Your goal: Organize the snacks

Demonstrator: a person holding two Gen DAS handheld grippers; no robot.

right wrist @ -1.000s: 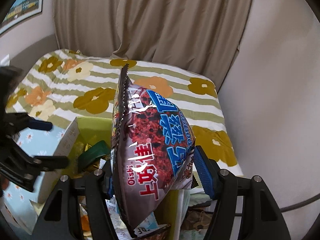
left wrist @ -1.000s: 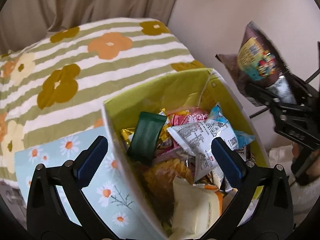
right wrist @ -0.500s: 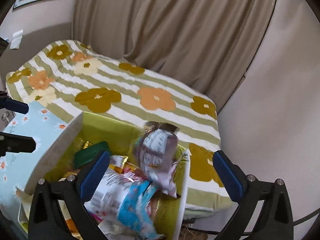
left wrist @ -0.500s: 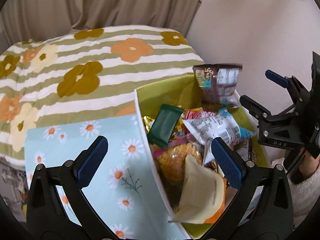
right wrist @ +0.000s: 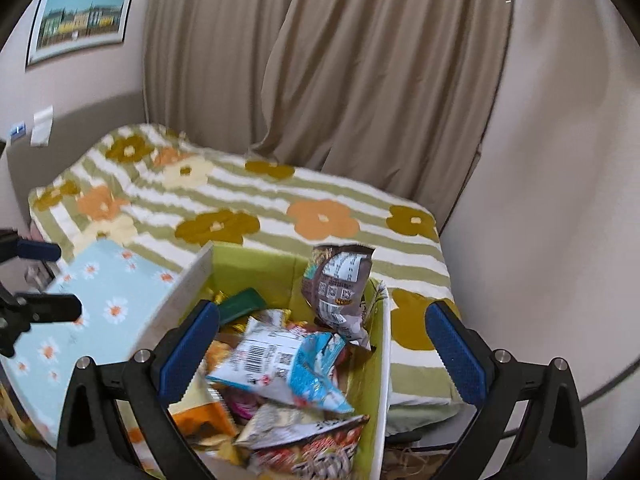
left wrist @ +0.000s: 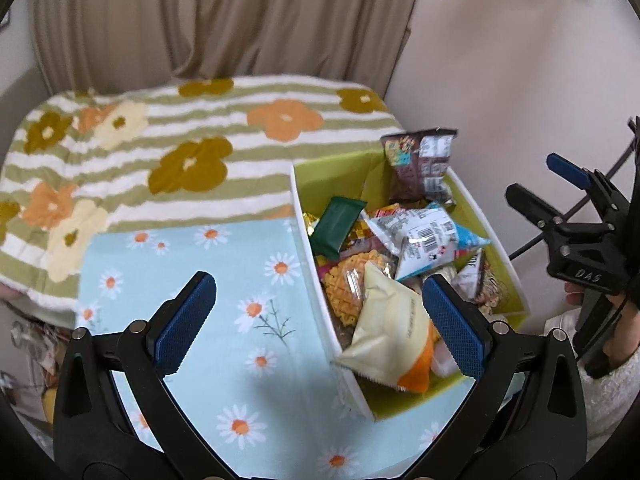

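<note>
A fabric storage box with a lime-green lining and a light-blue daisy outside holds several snack packs. A brown snack bag leans upright at the box's far corner; it also shows in the right wrist view. A white-and-blue pack, a dark green bar and a cream pack lie in the pile. My left gripper is open and empty above the box's near edge. My right gripper is open and empty above the box; it also shows in the left wrist view.
The box stands against a bed with a green-striped flowered blanket. Beige curtains hang behind it. A white wall is close on the right, with a dark cable along it. A framed picture hangs at the upper left.
My right gripper opened and let go of the brown snack bag, which dropped into the box's far corner. Both grippers pulled back and up from the box.
</note>
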